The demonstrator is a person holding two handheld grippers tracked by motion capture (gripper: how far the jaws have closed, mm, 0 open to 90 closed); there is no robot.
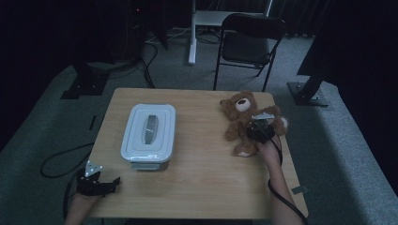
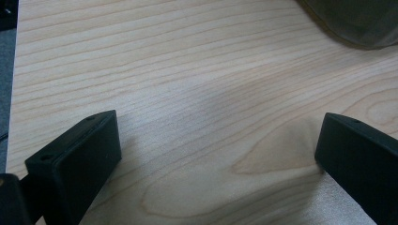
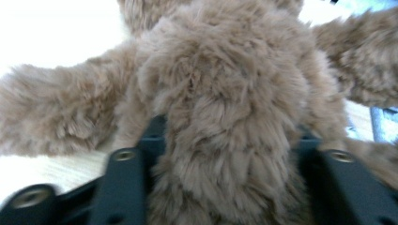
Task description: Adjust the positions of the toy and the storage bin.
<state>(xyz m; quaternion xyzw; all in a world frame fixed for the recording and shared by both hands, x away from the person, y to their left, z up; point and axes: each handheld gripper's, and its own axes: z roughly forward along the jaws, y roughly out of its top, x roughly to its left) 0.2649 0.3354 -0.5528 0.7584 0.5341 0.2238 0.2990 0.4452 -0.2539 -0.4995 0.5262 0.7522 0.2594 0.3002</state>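
A brown teddy bear (image 1: 241,112) lies on its back at the right side of the wooden table (image 1: 202,178). My right gripper (image 1: 259,130) comes down on its belly. In the right gripper view the bear's furry body (image 3: 225,84) bulges between the two black jaws of the right gripper (image 3: 225,154), and the fur presses against both. My left gripper (image 1: 110,183) rests at the table's front left corner. Its jaws stand wide apart over bare wood in the left gripper view (image 2: 218,140), with nothing between them.
A white lidded container (image 1: 149,133) with a grey handle stands left of centre; its corner (image 2: 356,23) shows in the left gripper view. A folding chair (image 1: 248,42) and stand feet are on the carpet beyond the table.
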